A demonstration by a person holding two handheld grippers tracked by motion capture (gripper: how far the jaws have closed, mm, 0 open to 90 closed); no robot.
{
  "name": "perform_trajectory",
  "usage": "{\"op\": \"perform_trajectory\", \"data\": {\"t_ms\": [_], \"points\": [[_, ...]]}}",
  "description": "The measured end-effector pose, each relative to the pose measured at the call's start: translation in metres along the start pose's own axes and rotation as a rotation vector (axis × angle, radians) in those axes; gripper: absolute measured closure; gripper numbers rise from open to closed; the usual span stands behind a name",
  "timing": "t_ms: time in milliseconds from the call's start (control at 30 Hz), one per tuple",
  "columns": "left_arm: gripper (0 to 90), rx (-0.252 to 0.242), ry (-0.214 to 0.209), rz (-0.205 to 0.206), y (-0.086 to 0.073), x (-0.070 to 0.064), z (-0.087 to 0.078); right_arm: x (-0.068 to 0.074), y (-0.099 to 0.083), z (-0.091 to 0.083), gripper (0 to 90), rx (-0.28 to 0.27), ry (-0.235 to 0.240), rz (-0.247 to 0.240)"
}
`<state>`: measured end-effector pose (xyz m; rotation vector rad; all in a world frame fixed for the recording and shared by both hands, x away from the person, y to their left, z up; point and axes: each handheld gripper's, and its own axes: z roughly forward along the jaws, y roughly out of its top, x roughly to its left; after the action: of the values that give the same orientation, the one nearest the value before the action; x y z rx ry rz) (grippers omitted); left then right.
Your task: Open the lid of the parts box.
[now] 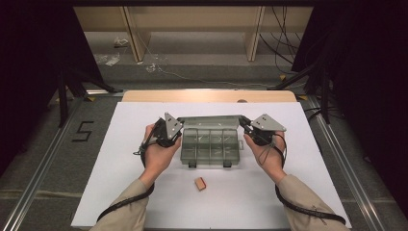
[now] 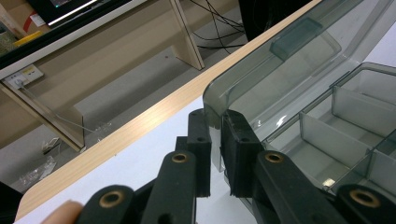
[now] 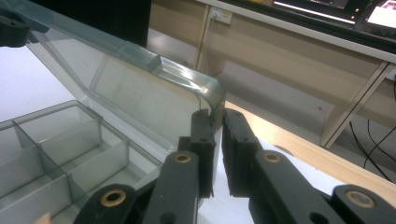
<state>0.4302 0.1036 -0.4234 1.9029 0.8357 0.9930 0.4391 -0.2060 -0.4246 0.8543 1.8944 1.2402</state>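
Pinching the lid (image 1: 210,119) of the box (image 1: 210,146) at both end corners: left gripper (image 2: 215,122) clamping narrow on the left corner, right gripper (image 3: 215,120) clamping narrow on the right. Standing mid-table, long axis running left-right, lid rising near upright along the far edge, hinging there. Showing empty compartments. Lying apart, nearer the person, a small block (image 1: 200,184).
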Motion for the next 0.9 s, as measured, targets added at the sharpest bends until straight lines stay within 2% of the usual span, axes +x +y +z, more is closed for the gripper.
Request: {"op": "perform_trajectory", "data": {"t_ms": [900], "points": [[80.7,-0.015,-0.001,-0.031,0.003,0.007,0.010,-0.006,0.004,0.011,84.9,-0.006,-0.012,0.034]]}}
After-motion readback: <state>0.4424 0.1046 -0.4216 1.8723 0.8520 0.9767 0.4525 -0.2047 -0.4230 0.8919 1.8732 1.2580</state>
